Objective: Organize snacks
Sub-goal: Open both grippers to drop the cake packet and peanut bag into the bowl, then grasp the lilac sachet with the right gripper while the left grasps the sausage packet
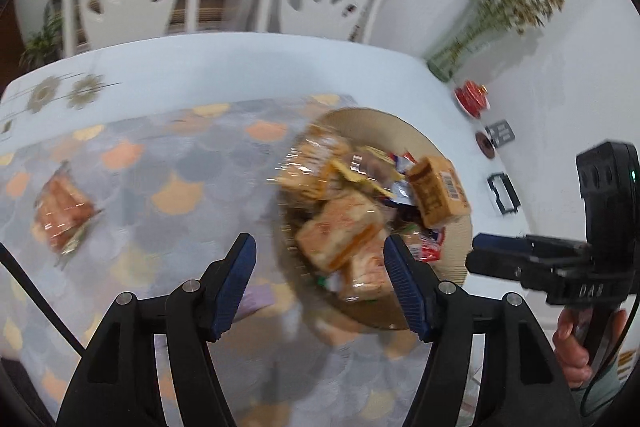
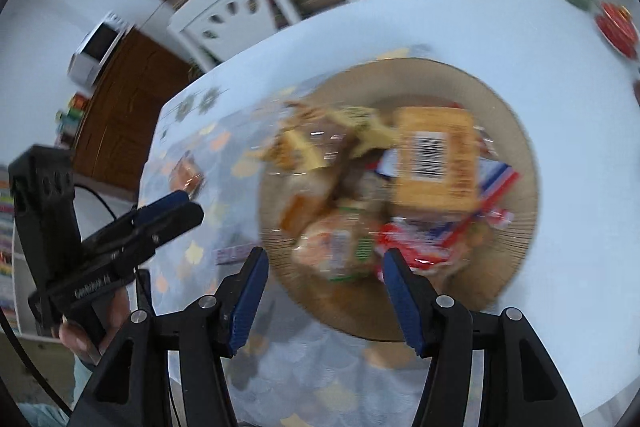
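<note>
Nearest to my left camera are the blue pads of my left gripper (image 1: 318, 283), standing apart with nothing pressed between them. To the left on the patterned mat (image 1: 160, 167) lies one wrapped snack (image 1: 64, 215) alone. To the right the round basket (image 1: 456, 239) holds the blurred pile of snacks (image 1: 372, 199). My right gripper (image 2: 322, 297) is also parted and empty, over the basket's near edge.

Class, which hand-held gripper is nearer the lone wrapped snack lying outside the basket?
Left. The left hand-held gripper hovers between that wrapped snack and the basket; the right hand-held gripper is over the basket, farther away.
</note>
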The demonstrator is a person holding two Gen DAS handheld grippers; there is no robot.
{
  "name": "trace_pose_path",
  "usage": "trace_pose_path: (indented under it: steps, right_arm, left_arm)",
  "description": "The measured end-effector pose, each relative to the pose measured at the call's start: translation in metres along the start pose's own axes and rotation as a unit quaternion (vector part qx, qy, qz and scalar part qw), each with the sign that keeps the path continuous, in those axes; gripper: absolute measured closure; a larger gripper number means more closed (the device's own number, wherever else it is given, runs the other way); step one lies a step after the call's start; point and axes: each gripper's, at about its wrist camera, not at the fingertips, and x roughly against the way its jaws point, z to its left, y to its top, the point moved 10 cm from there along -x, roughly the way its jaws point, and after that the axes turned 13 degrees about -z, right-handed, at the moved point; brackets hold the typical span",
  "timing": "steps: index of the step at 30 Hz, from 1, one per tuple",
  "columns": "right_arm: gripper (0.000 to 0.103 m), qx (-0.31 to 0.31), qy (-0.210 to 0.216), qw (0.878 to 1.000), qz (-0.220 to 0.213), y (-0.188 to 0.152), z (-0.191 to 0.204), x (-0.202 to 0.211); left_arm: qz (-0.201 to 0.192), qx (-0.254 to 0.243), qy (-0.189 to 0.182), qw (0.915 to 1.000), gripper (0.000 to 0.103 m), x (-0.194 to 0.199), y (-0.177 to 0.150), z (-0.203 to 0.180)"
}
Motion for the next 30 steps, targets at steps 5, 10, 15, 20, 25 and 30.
trace_pose_path:
  steps: [5,10,15,20,25,30]
  right_arm:
    - [0.046,0.027,0.015,0.999,0.011,-0.009,0.042,-0.02]
    - [0.046,0.038,0.027,0.999,0.023,-0.02,0.075,-0.038]
    - [0.046,0.046,0.034,0.998,0.038,-0.03,0.104,-0.057]
    - [0.046,0.048,0.04,0.997,0.051,-0.042,0.131,-0.075]
    - [0.046,0.022,0.03,0.995,0.09,-0.077,0.149,-0.113]
    - [0.046,-0.091,-0.01,0.986,0.139,-0.12,0.132,-0.159]
  left_arm:
    - [-0.021,0.023,0.038,0.9988,0.039,0.03,0.009,0.052]
    - [-0.035,0.035,0.065,0.9967,0.039,0.057,0.015,0.099]
    - [-0.042,0.047,0.084,0.9945,0.039,0.076,0.018,0.139]
    - [-0.044,0.05,0.094,0.9933,0.039,0.089,0.021,0.173]
    - [-0.023,0.029,0.105,0.9938,0.027,0.08,0.02,0.205]
    - [0.032,0.072,0.087,0.9931,0.022,0.04,0.01,0.244]
